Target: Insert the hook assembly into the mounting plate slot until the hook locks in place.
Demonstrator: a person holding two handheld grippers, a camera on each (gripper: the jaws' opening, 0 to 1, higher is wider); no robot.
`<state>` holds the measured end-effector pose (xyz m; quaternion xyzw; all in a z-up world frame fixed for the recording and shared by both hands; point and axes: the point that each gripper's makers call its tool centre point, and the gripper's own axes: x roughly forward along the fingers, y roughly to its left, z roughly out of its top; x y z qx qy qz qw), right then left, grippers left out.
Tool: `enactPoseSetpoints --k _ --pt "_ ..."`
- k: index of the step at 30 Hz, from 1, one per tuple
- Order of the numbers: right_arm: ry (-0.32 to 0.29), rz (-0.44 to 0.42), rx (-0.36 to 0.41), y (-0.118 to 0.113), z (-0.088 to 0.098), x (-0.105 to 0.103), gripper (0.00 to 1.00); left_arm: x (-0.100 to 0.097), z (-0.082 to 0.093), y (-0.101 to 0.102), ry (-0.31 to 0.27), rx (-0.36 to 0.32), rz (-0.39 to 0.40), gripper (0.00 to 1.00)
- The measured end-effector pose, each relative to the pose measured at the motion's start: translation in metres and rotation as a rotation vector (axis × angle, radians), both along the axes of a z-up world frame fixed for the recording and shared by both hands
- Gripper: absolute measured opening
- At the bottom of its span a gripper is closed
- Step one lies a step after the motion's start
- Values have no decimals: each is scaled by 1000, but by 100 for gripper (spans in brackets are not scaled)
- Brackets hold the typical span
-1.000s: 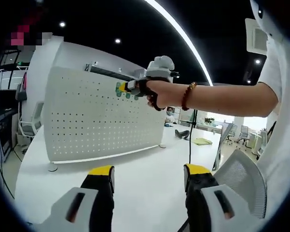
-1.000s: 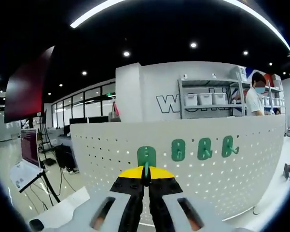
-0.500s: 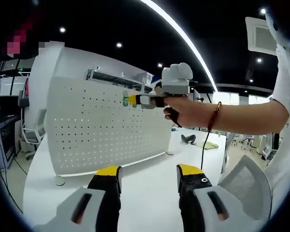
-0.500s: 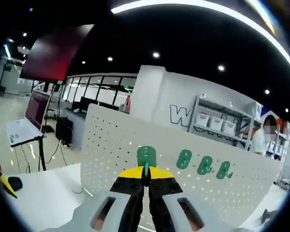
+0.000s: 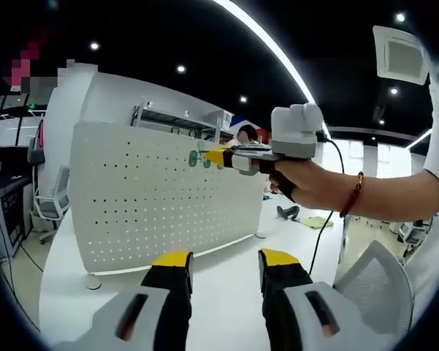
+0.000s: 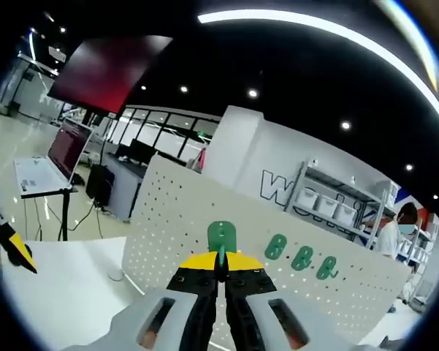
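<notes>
Through the right gripper view my right gripper (image 6: 219,265) has its yellow-tipped black fingers (image 6: 197,262) pressed together on a green plastic hook (image 6: 220,238), whose flat green plate stands upright above the tips. The hook sits in front of the white perforated metal pegboard (image 6: 179,227), near its upper edge; I cannot tell whether it touches the board. Three more green hooks (image 6: 301,257) hang in a row on the board to the right of the one I hold.

In the left gripper view my left gripper (image 5: 223,265) hangs low over the smooth white desk (image 5: 226,281) with its yellow-tipped fingers (image 5: 173,259) spread apart and nothing between them. The pegboard (image 5: 146,197) stands upright on the desk on small round feet, and it looks bowed through the fisheye lens. A hand (image 5: 307,183) with a beaded bracelet on the wrist carries the right gripper (image 5: 220,156) up at the board's top edge, beside small green shapes on the board there.

The room is a large open office with a dark ceiling, round spotlights and a long curved strip light (image 5: 277,51). Behind the board I see a white wall with large lettering (image 6: 277,191), a metal shelf rack with white bins (image 6: 329,208) and a person standing at it. A white mesh chair back (image 5: 372,281) is at lower right of the left gripper view, and a dark screen on a stand (image 6: 64,150) is at left of the right gripper view.
</notes>
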<state>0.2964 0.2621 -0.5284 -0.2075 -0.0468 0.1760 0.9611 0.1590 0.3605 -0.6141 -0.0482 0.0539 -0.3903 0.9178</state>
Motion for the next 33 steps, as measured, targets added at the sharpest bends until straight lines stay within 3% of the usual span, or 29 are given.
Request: enactPoseSetpoints --k 6,10,13,16,19,23,26,33 --pt "20 18 2 0 -13 -12 1 22 22 -7 -34 0 6 32" --pt "43 32 -10 1 -23 -18 1 32 24 -13 -22 18 9 29" --pt "57 55 22 3 -26 -23 1 38 19 -17 0 39 14 25" --pt "61 64 -11 7 -31 -31 1 43 23 -19 -12 22 18 27" --pt "73 91 1 12 -35 -38 1 50 25 -23 -12 35 38 20" --pt "75 97 -24 15 -40 -42 1 57 29 -26 -17 36 46 19" --pt "63 109 -46 18 -39 -47 1 63 32 -25 -7 8 63 16" --pt "57 126 -84 24 -41 -56 1 68 44 -37 -37 5 40 14"
